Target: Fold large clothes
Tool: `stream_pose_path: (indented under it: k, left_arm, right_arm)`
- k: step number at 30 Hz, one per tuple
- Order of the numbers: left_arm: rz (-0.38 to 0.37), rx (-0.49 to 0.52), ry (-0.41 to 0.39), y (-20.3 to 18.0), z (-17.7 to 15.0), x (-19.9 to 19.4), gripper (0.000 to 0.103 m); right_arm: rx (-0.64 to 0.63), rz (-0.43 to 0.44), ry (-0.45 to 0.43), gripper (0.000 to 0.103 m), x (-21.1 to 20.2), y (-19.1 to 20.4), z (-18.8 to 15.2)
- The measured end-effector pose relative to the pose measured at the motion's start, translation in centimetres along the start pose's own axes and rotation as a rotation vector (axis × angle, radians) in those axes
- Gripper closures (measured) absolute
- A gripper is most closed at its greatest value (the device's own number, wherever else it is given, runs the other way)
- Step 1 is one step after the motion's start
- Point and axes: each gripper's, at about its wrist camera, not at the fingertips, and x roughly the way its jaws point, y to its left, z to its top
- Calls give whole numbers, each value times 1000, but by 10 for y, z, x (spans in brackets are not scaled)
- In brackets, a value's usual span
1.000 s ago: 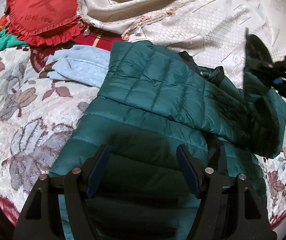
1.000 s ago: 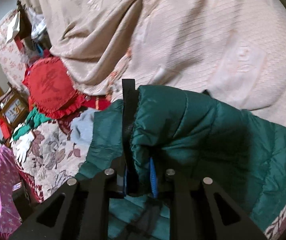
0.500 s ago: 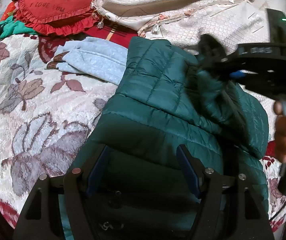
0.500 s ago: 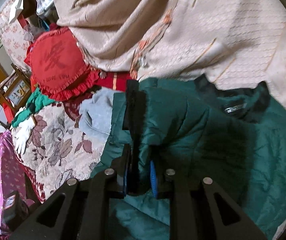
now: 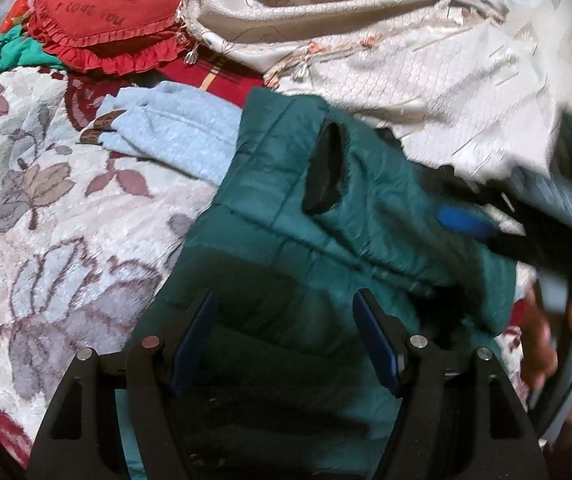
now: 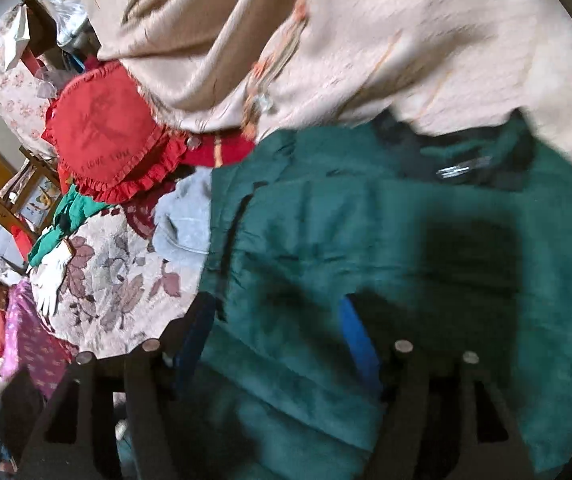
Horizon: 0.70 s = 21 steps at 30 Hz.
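Dark green quilted jacket (image 5: pixel 286 200) lies rumpled, sleeve folded across its body.

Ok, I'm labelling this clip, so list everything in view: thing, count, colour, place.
puffer jacket: one, dark green, spread on the bed, sleeve folded across its body
folded garment: one, pale blue, left of the jacket
heart cushion: one, red, ruffled, top left
bedspread: one, cream with a leaf pattern, under everything
blanket: one, beige, bunched behind the jacket
white glove: one, at the bed's left edge
left gripper: black, blue pads, open over the jacket
right gripper: black, blue pads, jaws opening over the jacket
hand: one, on the right gripper's handle
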Motion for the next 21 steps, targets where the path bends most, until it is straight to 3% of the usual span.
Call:
stream_pose_path:
  k: [4,10,11,13,15,21]
  left_arm:
    - [-8,15,-25,-10,15,6,50]
    - [21,21,15,-17,39,59,50]
    - [15,7,24,-15,42,67,53]
    - [-11,-9,53,-14,45,84,90]
    - [14,18,81,-22,50,95,100]
    - [17,84,-56,-30,61,60,103]
  right_arm:
    - [28,-29,-29,27,-47,-32,-26]
    - [86,-144,-54,26,-106,-91,-81]
    - [104,-157,-61,26,-115,-102,-87]
    - [160,-183,-81,26,-136,-126,-99]
    - [213,-218,-106,26,-154,-150,-107]
    - [347,-312,-197,26,-189,-201,-111]
